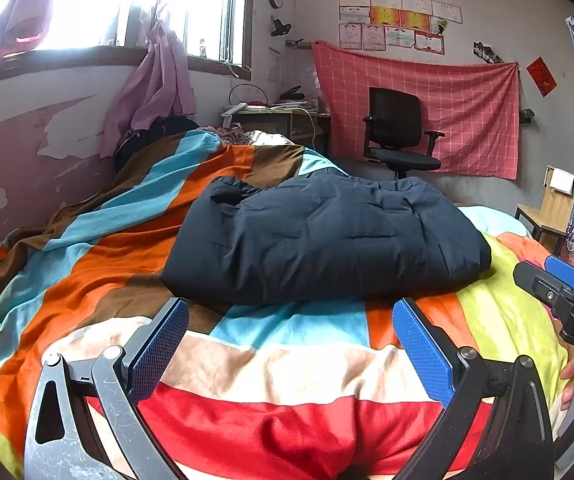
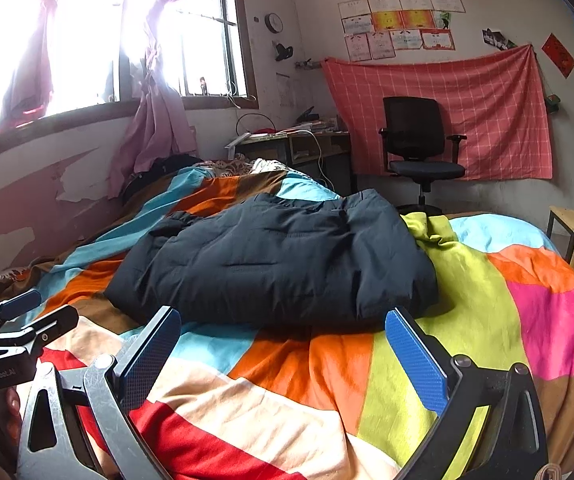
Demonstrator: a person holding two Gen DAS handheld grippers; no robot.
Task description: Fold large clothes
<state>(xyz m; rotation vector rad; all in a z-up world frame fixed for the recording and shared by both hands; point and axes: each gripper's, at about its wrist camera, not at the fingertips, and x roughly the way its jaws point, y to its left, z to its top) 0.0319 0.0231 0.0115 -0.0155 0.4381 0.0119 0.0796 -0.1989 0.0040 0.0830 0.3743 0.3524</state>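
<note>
The dark navy quilted jacket [image 1: 323,240] lies folded into a thick rectangular bundle at the centre of the bed, on the multicoloured striped blanket [image 1: 295,360]. The left tool [image 1: 289,340] hangs just short of the bundle's near edge, jaws wide and empty. The right tool [image 2: 283,344] is alongside, likewise wide and empty.

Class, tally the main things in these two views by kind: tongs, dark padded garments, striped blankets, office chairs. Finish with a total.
Tongs: 2 (left tongs, right tongs)
Dark padded garment: 1
Striped blanket: 1
Office chair: 1
Total: 5
</note>
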